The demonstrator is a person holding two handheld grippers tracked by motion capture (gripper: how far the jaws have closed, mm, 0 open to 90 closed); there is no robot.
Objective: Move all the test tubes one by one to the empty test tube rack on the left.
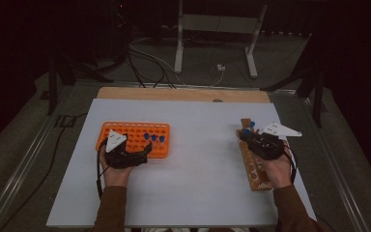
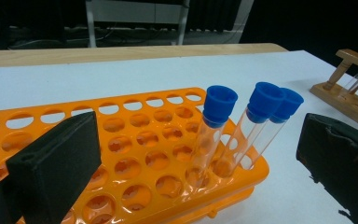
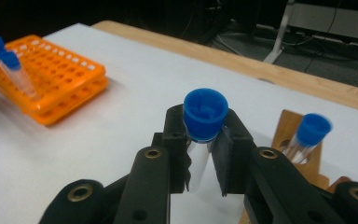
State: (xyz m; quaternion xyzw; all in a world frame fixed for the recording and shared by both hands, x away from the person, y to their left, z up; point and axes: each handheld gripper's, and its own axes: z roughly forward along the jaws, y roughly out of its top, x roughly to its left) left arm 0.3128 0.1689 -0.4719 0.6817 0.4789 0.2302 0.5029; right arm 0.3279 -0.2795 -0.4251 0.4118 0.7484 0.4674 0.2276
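Note:
My right gripper (image 3: 204, 154) is shut on a clear test tube with a blue cap (image 3: 205, 114), holding it upright just below the cap. In the high view this gripper (image 1: 247, 137) is over the far end of the wooden rack (image 1: 253, 166). One more blue-capped tube (image 3: 307, 135) stands in that rack. At the left lies an orange rack (image 1: 130, 137) with three blue-capped tubes (image 2: 216, 121) leaning in its right end. My left gripper (image 2: 196, 163) stands open at the rack's near edge, its black pads (image 2: 56, 163) wide apart either side of those tubes, touching none.
The white table top (image 1: 198, 169) has a wooden strip (image 1: 183, 94) along its far edge. Beyond it are cables and a white stand (image 1: 212, 29) on the floor. A person's hands and brown sleeves come in from the bottom edge.

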